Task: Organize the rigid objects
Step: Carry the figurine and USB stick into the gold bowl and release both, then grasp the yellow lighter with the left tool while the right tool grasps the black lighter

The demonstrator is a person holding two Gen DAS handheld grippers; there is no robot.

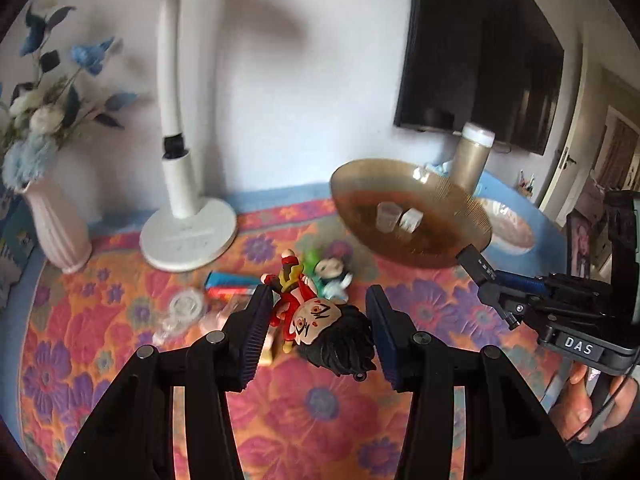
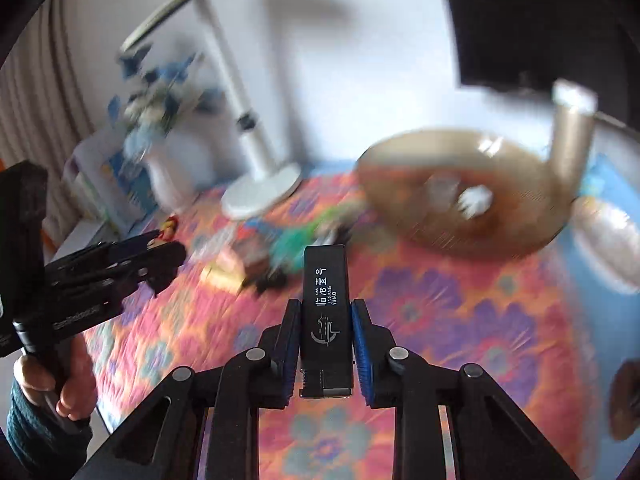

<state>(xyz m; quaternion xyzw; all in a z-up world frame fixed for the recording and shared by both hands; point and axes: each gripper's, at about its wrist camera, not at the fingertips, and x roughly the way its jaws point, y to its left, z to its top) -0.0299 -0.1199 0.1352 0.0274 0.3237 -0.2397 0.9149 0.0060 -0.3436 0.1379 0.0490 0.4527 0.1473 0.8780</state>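
My left gripper [image 1: 318, 312] is open, its two fingers either side of a red-robed figurine with a big black-haired head [image 1: 320, 326] lying on the flowered tablecloth [image 1: 320, 412]; whether the pads touch it I cannot tell. A second small figurine with green parts [image 1: 334, 272] lies just behind it. My right gripper [image 2: 325, 322] is shut on a black rectangular lighter-like block with white characters [image 2: 325, 304], held above the cloth. That gripper and block also show in the left wrist view [image 1: 486, 276] near a brown glass dish [image 1: 412, 212].
A white desk lamp base [image 1: 188, 236], a pink vase with blue and white flowers [image 1: 56, 224], a gold cylinder with white cap [image 1: 472, 156] and a wall TV [image 1: 480, 52] stand at the back. A blue-red box [image 1: 230, 284] and clear plastic piece [image 1: 184, 304] lie left of the figurines.
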